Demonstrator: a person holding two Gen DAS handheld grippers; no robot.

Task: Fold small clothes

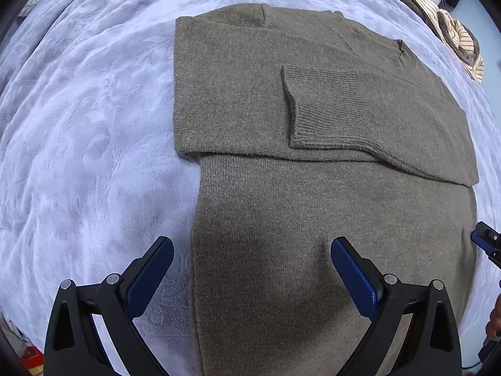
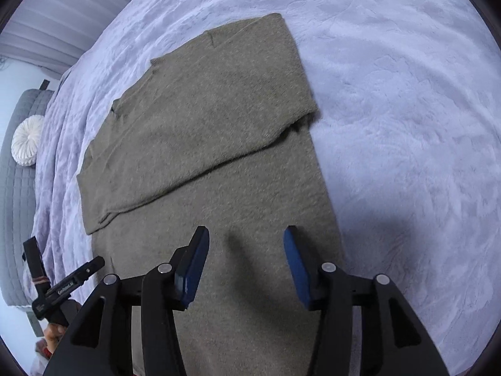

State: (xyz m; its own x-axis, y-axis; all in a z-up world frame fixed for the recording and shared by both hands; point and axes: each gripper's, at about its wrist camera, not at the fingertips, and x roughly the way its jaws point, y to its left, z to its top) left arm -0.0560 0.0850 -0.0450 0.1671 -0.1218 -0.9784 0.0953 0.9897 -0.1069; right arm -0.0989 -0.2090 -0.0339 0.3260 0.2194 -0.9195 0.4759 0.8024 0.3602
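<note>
The left tool (image 1: 252, 282) hung over the near end of the sweater (image 1: 313, 219), its blue pads spread wide and pinching nothing; one pad sat above the blanket (image 1: 94, 125), the other above the knit. The right tool (image 2: 245, 269) also pointed down at the sweater (image 2: 219, 156), its pads parted about halfway with only bare knit showing between them, nothing gripped. In the left view a tip of the right tool (image 1: 487, 241) showed at the right edge, just beside the sweater's side. The olive-brown sweater lay flat on the pale lavender blanket covering a bed, its lower body running straight toward the tools. Farther off, its upper part was folded across, with a ribbed cuff (image 1: 325, 109) lying on top of the fold. Beyond the sweater, a striped garment (image 1: 451, 31) sat bunched near the blanket's far edge. In the right view a round white cushion (image 2: 28, 141) rested against a grey quilted headboard (image 2: 15, 203) at the left.
</note>
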